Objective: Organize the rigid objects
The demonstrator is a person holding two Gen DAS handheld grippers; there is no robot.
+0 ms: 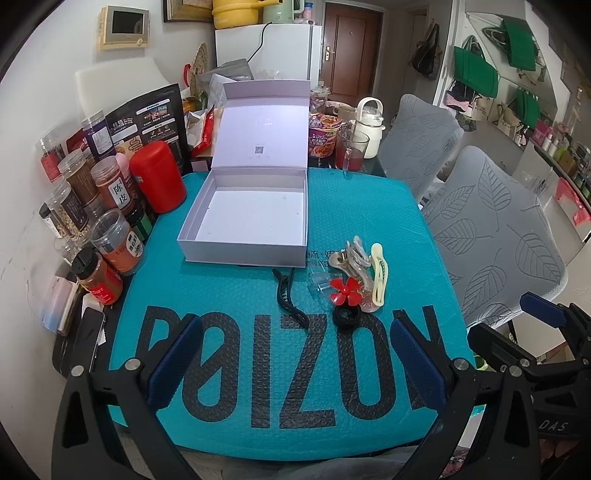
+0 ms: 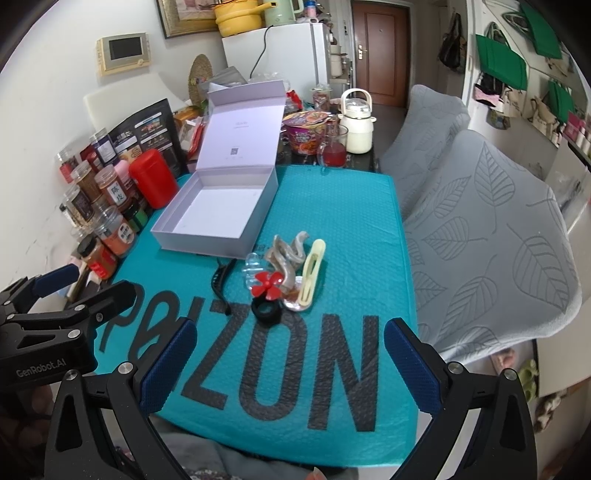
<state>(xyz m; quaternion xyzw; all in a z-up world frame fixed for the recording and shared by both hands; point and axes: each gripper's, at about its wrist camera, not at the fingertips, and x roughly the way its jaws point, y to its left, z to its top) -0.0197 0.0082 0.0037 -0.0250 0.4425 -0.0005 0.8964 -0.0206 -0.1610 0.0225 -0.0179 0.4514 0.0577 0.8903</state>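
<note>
1. Both grippers wide open, nothing between the blue pads. Left gripper (image 1: 295, 354) hangs over the near edge of the teal mat (image 1: 236, 288); right gripper (image 2: 290, 365) over the same edge, further right. Each shows up at the side of the other's view.
2. Surface: teal bubble mailer used as a mat, black "POIZON" lettering across the near half, laid on a table.
3. White box (image 1: 245, 212) sits at the mat's far-left part, lid hinged back and upright, tray empty apart from a few specks.
4. Task items sit in a cluster just in front of the box's near-right corner, mid-mat: black hair clip (image 1: 286, 291) on the left, lying apart; clear clip (image 1: 319, 280); beige claw clip (image 1: 351, 256); cream clip (image 1: 378, 275) on the right; red flower clip (image 1: 343, 291) touching a black ring (image 1: 347, 317) at the near end. Most overlap or touch; exact stacking unclear.
5. Left edge of the table: row of spice jars (image 1: 110, 236) and a red canister (image 1: 157, 177), dark snack bag behind them.
6. Far edge: instant-noodle cup (image 1: 323, 138), glass of red liquid (image 1: 351, 151), cream kettle (image 1: 369, 127).
7. Right of the table: two chairs with grey leaf-pattern covers (image 1: 491, 236).
8. Room: white fridge (image 1: 269, 51) with a yellow pot on top, brown door (image 1: 351, 51), green bags (image 1: 476, 72) hanging on the right wall, wall panel (image 1: 123, 27) at upper left.
</note>
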